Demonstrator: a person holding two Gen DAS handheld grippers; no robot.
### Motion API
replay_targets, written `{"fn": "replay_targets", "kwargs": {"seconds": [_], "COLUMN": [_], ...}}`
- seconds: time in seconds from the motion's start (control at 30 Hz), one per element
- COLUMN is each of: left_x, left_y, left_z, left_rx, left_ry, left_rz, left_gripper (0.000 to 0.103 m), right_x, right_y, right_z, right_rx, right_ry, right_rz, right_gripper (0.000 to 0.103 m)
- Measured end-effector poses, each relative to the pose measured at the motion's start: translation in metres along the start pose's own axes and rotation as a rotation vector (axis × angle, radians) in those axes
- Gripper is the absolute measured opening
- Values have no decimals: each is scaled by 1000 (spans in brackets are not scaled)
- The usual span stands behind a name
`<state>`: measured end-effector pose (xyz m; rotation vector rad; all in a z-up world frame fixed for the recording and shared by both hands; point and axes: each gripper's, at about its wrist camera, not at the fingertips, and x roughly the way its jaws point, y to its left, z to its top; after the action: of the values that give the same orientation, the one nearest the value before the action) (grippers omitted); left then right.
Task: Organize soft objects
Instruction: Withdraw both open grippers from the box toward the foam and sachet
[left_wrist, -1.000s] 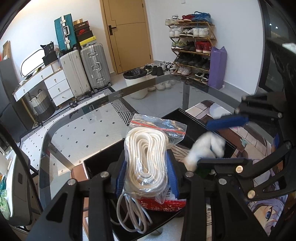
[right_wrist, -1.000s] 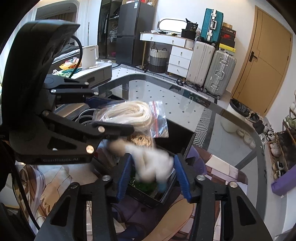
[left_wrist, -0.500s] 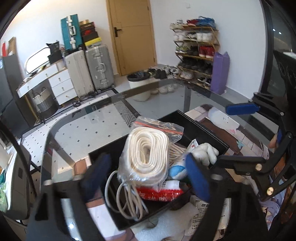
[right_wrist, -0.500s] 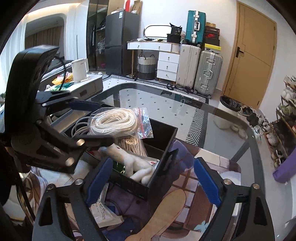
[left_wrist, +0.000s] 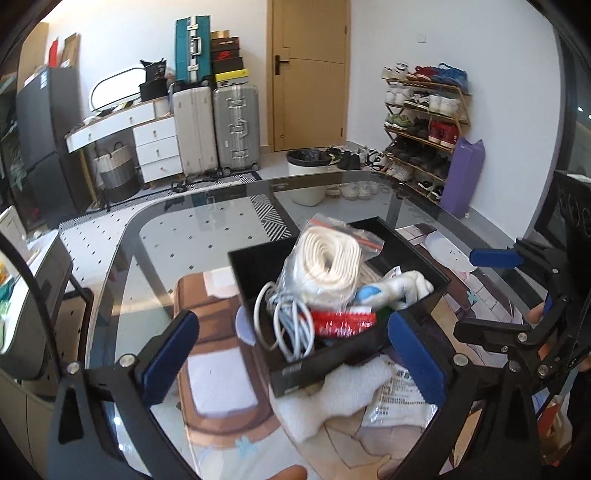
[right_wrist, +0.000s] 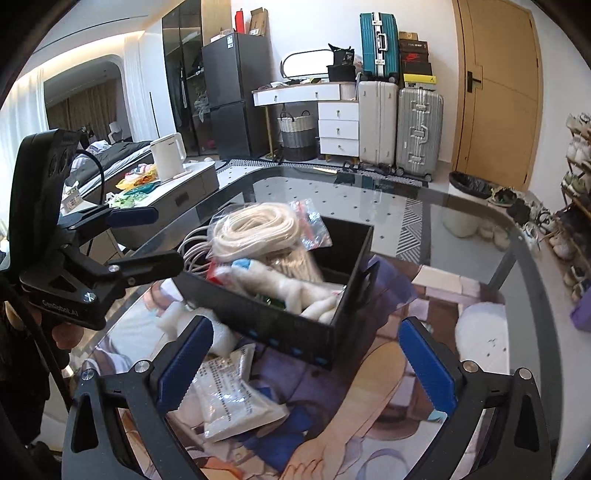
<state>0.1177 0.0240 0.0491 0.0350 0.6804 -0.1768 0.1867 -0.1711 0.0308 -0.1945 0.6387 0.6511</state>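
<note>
**Both tongs empty, box loaded: clearing away cleanly and choosing the next soft item**

Our left gripper (left_wrist: 293, 350) and right gripper (right_wrist: 306, 363) both stand spread as wide as they go; their jaws have just been opening, and nothing is clamped between either pair. The open black rectangular box (left_wrist: 258, 269) sits on the printed cartoon mat (left_wrist: 221, 398) that covers part of the glass table (left_wrist: 177, 236). Inside it the clear zip bag of coiled white rope (left_wrist: 325, 258) rests on top, the white plush toy with a blue patch (right_wrist: 280, 284) lies along the near side, and a bundle of white cable (left_wrist: 286, 325) hangs towards one corner.

We judge the step in hand to be the release and retreat. To do it well, we draw both tools back along their own lines so no finger catches the bag's loose edge or tips the rope, which sits high and could slide. The box's near corner lies between the left fingers, so we lift before swinging sideways.

Outside the box, a white fluffy cloth (left_wrist: 332, 398) and a flat white printed packet (right_wrist: 229, 402) lie on the mat, partly under the box edge. We approach these low, pinching a free corner.
</note>
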Motion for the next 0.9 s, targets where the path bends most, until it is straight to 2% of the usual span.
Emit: {"fn": "replay_targets", "kwargs": {"seconds": [0.27,0.9], "left_x": [-9,0], "left_y": [0,-7], "left_z": [-25,-51], "left_rx": [-51,-62], "left_ry": [30,100], "left_rz": [30,44], "left_gripper": [103,103], "right_x": [-3,2], "right_y": [8,18], "right_z": [-12,-27], "right_rx": [-16,-40], "right_ry": [16,67], "right_rz": [12,32], "right_gripper": [102,102]}}
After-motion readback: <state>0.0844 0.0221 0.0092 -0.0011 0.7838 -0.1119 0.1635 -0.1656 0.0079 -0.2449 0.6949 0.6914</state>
